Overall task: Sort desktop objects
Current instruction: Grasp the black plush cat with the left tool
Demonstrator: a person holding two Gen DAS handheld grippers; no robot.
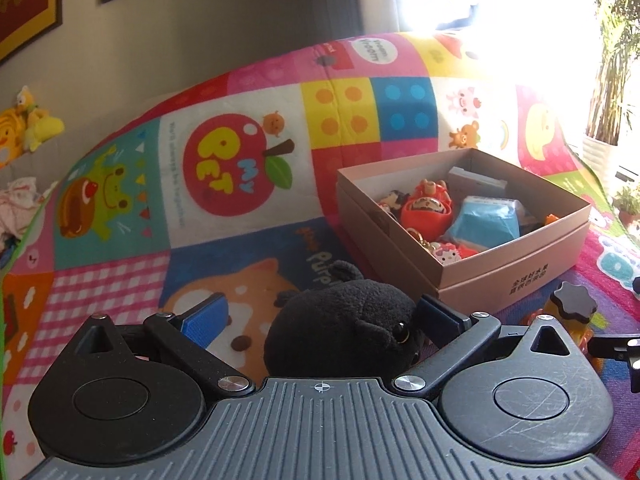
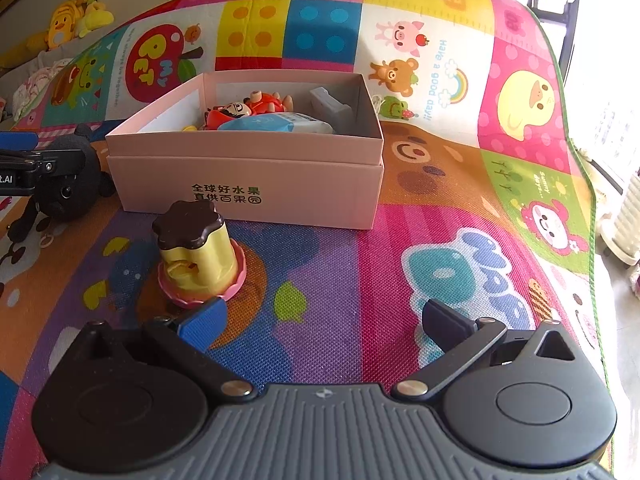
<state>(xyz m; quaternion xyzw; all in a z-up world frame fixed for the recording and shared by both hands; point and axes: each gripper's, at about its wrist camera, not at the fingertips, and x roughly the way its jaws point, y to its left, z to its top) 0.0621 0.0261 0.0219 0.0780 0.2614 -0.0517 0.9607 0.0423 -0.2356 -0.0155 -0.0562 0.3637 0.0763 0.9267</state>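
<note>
A black plush toy (image 1: 340, 328) lies on the colourful play mat between the wide-open fingers of my left gripper (image 1: 320, 316); neither pad visibly presses it. It also shows in the right wrist view (image 2: 68, 184), at the far left beside the left gripper. A pink cardboard box (image 2: 248, 176) holds several toys: a red doll (image 1: 426, 210), a blue packet (image 1: 486, 222), a grey block (image 2: 330, 104). A yellow pudding-shaped toy (image 2: 198, 256) with a brown top stands in front of the box, just left of and beyond my right gripper (image 2: 320, 320), which is open and empty.
The mat (image 2: 440, 240) covers the whole surface and drops off at the right edge (image 2: 588, 184). Yellow plush toys (image 2: 76, 20) lie beyond the mat at the far left. A potted plant (image 1: 612, 80) stands by the bright window.
</note>
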